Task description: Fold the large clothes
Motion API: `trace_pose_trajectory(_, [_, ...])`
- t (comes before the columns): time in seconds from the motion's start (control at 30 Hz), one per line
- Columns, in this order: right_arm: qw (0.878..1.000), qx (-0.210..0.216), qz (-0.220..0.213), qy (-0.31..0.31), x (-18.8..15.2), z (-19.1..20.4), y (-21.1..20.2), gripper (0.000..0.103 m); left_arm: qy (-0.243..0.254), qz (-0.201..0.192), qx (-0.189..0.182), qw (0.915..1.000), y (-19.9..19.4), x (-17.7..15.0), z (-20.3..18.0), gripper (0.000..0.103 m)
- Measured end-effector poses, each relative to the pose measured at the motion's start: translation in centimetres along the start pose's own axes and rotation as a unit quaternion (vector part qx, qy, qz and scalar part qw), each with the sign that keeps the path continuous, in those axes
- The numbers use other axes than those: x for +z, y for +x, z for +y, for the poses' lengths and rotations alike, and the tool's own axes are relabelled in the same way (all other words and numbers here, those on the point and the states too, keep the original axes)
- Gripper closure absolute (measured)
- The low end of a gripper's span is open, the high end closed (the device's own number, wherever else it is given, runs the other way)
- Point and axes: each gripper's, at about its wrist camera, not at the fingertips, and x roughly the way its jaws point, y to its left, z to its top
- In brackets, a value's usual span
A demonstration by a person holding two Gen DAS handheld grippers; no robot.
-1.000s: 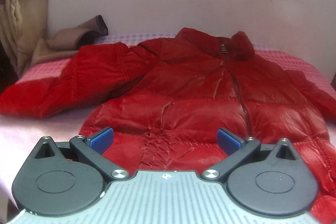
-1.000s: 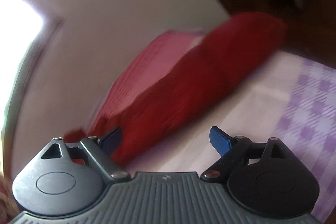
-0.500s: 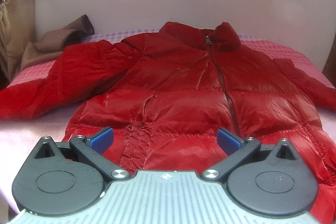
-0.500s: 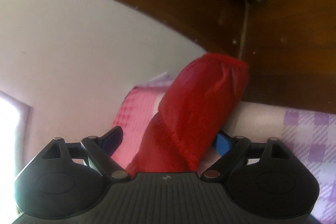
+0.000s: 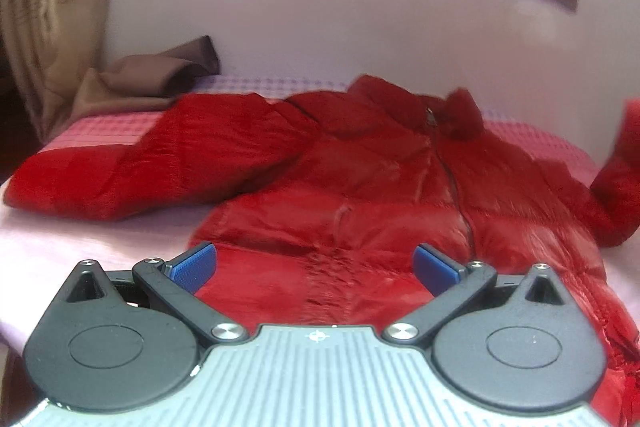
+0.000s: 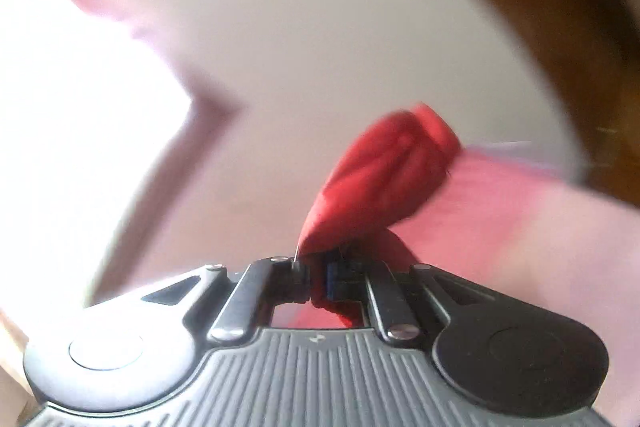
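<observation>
A red puffer jacket (image 5: pixel 360 187) lay front-up and zipped on a bed (image 5: pixel 100 239) with pink checked bedding, its collar toward the wall. One sleeve (image 5: pixel 120 171) stretched flat to the left; the other sleeve's cuff (image 6: pixel 384 179) was lifted off the bed, pinched between the closed jaws of the right claw (image 6: pixel 318 281). The left claw (image 5: pixel 314 267) hovered wide and empty over the hem. Brown cloth (image 5: pixel 160 75) sat bunched beside a curtain (image 5: pixel 44 7).
</observation>
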Motion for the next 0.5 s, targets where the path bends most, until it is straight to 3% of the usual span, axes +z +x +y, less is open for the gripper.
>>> trace_pose_trajectory(0.1, [0.996,0.06,0.044,-0.038,-3.1,7.2,3.4,0.096,-0.013,-0.007,0.006,0.9999,-0.8,0.1,1.8,0.0])
trace_pose_trajectory(0.23, [0.985,0.099,0.114,-0.079,-10.0,13.5,8.2,0.096,-0.035,-0.013,0.017,0.9992,-1.4,0.3,4.8,0.0])
trace_pose_trajectory(0.33, [0.975,0.101,0.167,-0.105,-16.0,16.0,11.2,0.096,-0.057,-0.013,0.022,0.9981,-1.5,0.2,7.0,0.0])
trace_pose_trajectory(0.5, [0.949,0.061,0.242,-0.191,-25.6,17.5,14.9,0.096,-0.084,-0.004,0.026,0.9961,-1.2,-0.5,10.0,0.0])
